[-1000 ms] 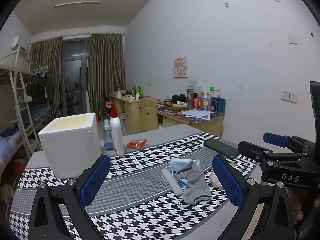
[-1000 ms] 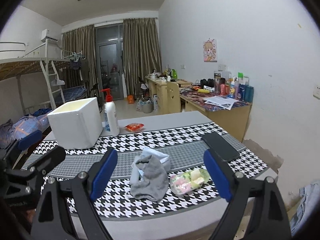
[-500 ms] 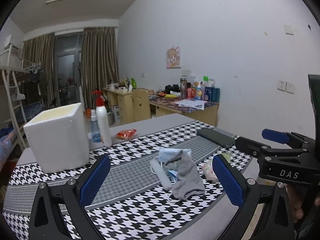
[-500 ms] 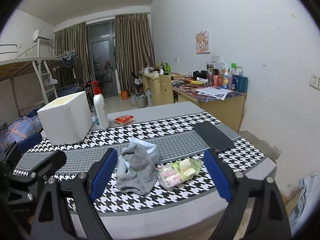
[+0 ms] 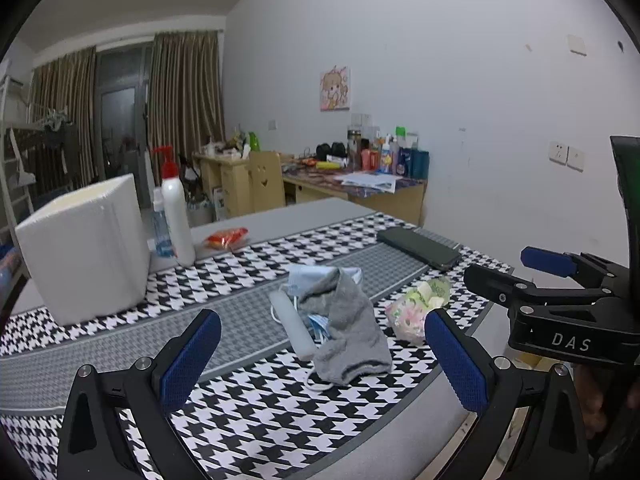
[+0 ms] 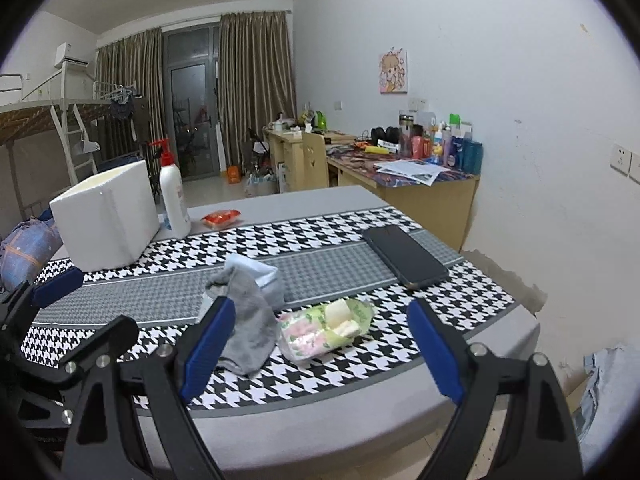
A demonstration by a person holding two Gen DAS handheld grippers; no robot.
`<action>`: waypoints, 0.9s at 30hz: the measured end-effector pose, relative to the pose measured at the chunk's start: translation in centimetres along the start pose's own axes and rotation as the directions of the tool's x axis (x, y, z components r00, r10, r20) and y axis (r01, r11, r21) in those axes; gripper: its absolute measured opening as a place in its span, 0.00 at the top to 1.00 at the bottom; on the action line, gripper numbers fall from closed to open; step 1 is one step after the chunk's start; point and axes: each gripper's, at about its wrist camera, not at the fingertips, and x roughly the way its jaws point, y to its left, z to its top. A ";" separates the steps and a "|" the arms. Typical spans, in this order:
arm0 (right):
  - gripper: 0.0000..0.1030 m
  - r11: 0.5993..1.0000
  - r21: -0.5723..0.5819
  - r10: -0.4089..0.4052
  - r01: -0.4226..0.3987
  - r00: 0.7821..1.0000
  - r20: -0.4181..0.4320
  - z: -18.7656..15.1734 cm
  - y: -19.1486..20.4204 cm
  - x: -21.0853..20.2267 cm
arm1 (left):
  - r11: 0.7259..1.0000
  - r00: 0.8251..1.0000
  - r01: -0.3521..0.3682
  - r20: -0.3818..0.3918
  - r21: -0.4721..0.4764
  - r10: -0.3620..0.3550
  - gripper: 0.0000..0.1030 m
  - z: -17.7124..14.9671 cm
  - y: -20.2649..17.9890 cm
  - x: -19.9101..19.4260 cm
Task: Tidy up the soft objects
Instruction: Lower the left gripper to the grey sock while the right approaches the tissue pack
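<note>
Approach phase, both tongs nearer the pile than a second ago.
Grey sock [image 5: 346,316] lies draped over face masks [image 5: 316,276] mid-bench [image 5: 420,432], floral packet [image 6: 326,326] just beside it. Left tongs [image 5: 320,354] and right tongs [image 6: 320,344] hover above the near edge, spread wide, empty. Nothing sorted yet; foam box [image 6: 106,220] well apart.

My right gripper [image 6: 320,344] hangs open over the near table edge. Grey sock [image 6: 246,320] lies on a blue mask [image 6: 264,276], w/ a floral pouch [image 6: 324,330] just beside it. Phone [image 6: 404,256] further right; foam box [image 6: 106,216] & lotion bottle [image 6: 174,196] at back left.
</note>
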 end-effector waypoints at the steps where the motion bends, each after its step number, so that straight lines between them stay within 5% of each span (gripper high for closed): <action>1: 0.12 1.000 0.003 0.001 0.000 1.000 -0.011 -0.1 -0.2 0.3 | 1.000 1.000 0.001 -0.005 0.000 -0.001 0.01 0.0 -0.1 0.2; 11: 0.12 0.999 0.035 -0.005 0.008 0.996 -0.091 -0.8 -1.7 2.9 | 1.000 0.998 -0.003 -0.056 -0.031 0.001 0.01 -0.7 -0.4 2.7; 27: 0.12 0.985 0.159 0.102 -0.065 0.966 -0.238 -2.3 -3.0 8.4 | 1.000 0.994 -0.021 -0.107 -0.015 0.019 0.01 -1.2 -0.3 5.4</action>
